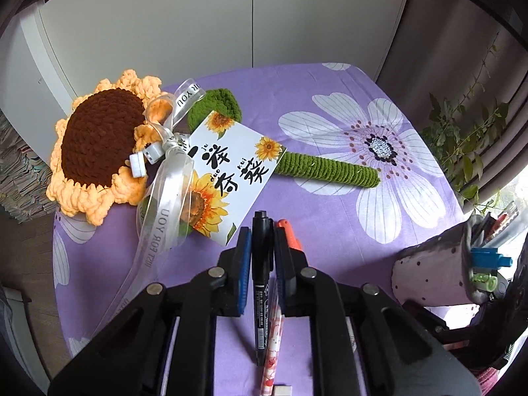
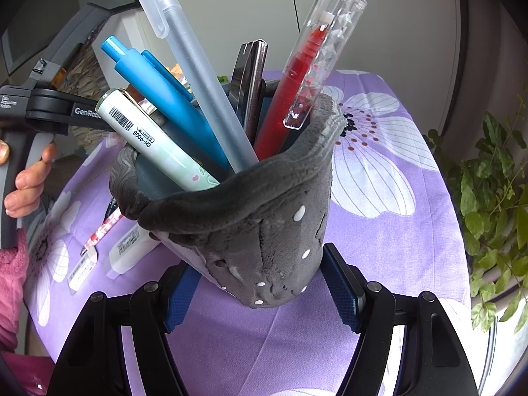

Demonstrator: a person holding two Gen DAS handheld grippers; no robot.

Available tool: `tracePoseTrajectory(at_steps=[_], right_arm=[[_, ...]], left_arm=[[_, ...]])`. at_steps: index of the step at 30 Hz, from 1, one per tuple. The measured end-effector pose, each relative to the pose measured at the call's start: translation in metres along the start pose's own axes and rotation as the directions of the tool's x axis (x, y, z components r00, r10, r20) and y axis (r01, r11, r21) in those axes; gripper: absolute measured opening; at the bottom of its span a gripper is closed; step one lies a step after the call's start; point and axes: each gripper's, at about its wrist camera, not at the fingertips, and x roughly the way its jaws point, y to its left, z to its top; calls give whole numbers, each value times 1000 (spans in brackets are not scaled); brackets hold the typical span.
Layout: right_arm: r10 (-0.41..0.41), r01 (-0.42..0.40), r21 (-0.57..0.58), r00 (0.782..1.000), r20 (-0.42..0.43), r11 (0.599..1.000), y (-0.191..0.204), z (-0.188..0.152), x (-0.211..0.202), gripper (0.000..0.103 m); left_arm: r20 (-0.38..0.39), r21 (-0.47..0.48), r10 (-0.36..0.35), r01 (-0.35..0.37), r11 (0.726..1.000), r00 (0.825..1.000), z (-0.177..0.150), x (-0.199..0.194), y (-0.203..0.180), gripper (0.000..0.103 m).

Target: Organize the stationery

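In the left wrist view my left gripper (image 1: 263,241) is shut on a black marker (image 1: 262,283) that points away along the fingers. A patterned pen (image 1: 272,346) and an orange pen (image 1: 290,234) lie on the purple cloth just beside it. In the right wrist view my right gripper (image 2: 260,283) is shut on the base of a grey spotted pen holder (image 2: 257,227), tilted toward the camera. It holds several pens, among them a blue pen (image 2: 158,82), a frosted grey pen (image 2: 194,76) and a red pen (image 2: 297,76). The holder also shows in the left wrist view (image 1: 435,270).
A crocheted sunflower (image 1: 99,145) with a green stem, ribbon and a sunflower card (image 1: 227,171) lies at the table's far left. A pen and white stationery pieces (image 2: 109,250) lie on the flowered tablecloth (image 2: 396,231). A leafy plant (image 2: 495,198) stands right of the table.
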Motion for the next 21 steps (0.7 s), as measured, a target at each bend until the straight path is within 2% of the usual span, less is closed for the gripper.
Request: tracePoseTrajectory(at_steps=[6,10,15,21], right_arm=[[-1,1,0,1000,0,1000,0,0,0,73],[0,0,0,1000,0,1000,0,0,0,73],[0,0,0,1000,0,1000,0,0,0,73],[0,0,1,1000,0,1000,0,0,0,73]], left_arm=[[116,23,-30,28,999,993,-7,-50,-1,9],[175,58,-58,49,997,983,-6,-78,-14,9],[253,122,-98,69,990,962,-1,-109,-39,9],[319,198,-184,124,972,930,4,-149,-66,9]])
